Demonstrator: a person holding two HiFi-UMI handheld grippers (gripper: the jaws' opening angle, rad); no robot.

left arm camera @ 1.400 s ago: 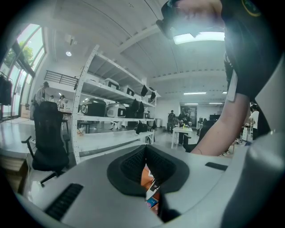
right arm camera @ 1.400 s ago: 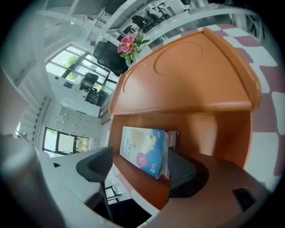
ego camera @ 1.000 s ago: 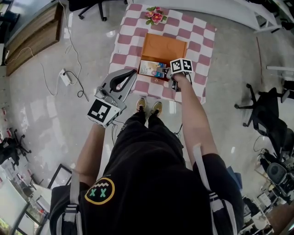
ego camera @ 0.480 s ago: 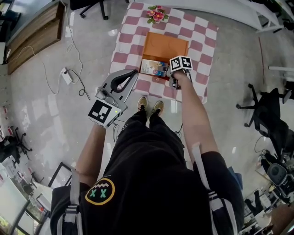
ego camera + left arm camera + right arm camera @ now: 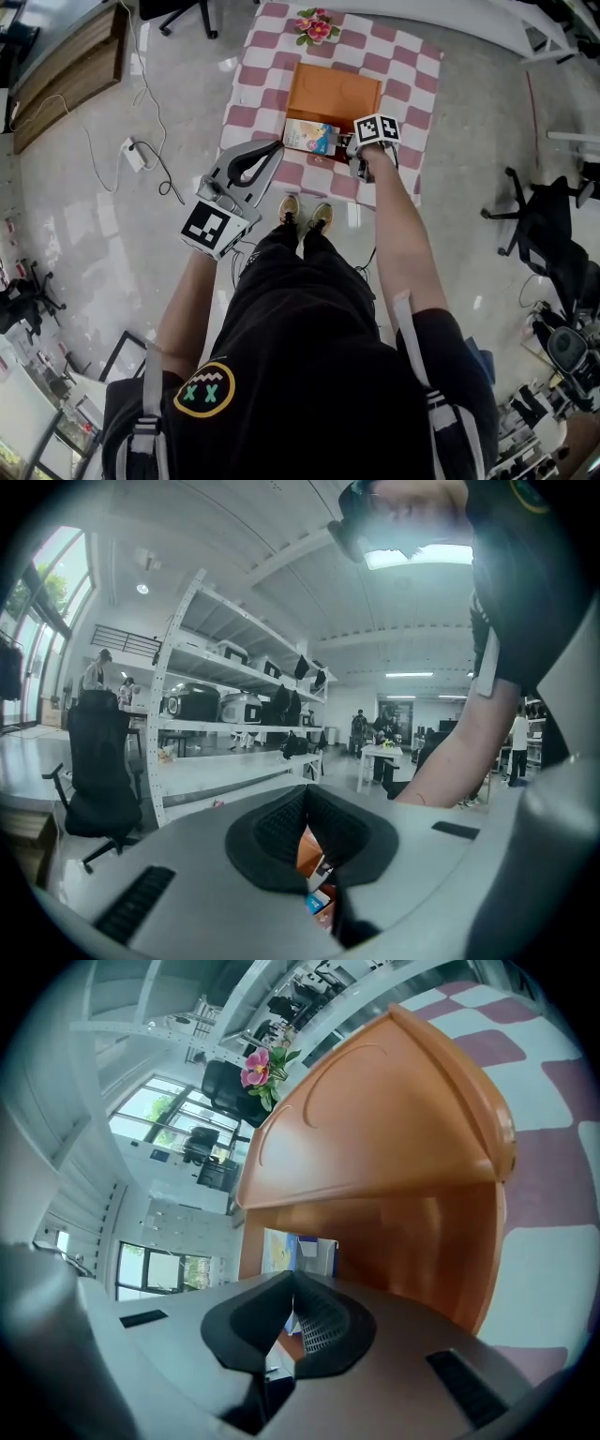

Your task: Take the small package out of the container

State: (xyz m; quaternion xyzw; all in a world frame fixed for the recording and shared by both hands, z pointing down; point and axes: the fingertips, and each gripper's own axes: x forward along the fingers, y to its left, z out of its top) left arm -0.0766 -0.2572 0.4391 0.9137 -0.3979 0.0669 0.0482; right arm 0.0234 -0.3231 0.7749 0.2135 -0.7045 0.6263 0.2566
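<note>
I am finding no writing I can read. The small package (image 5: pixel 309 137) is showing blue, yellow and white print too fine to make out, and the round patch (image 5: pixel 203 389) on the black shirt is carrying only two green crosses over a zigzag.

The right hand-held gripper (image 5: pixel 292 1281) is reaching down into the near end of the orange container (image 5: pixel 334 97). Its jaws have just been closing and are pressing together at the tips, pinching the near edge of the package, which is sitting at the container's near left corner. The left hand-held gripper (image 5: pixel 306 794) is clenched with nothing between its pads, hovering off the bench's near left corner above the floor.

The bench (image 5: pixel 413 77) is wearing a pink-and-white checked cloth, with a posy of flowers (image 5: pixel 317 29) at its far edge. Around it I am seeing glossy grey floor (image 5: pixel 112 244), a white power strip (image 5: pixel 132 157) and black office chairs (image 5: pixel 544 234).
</note>
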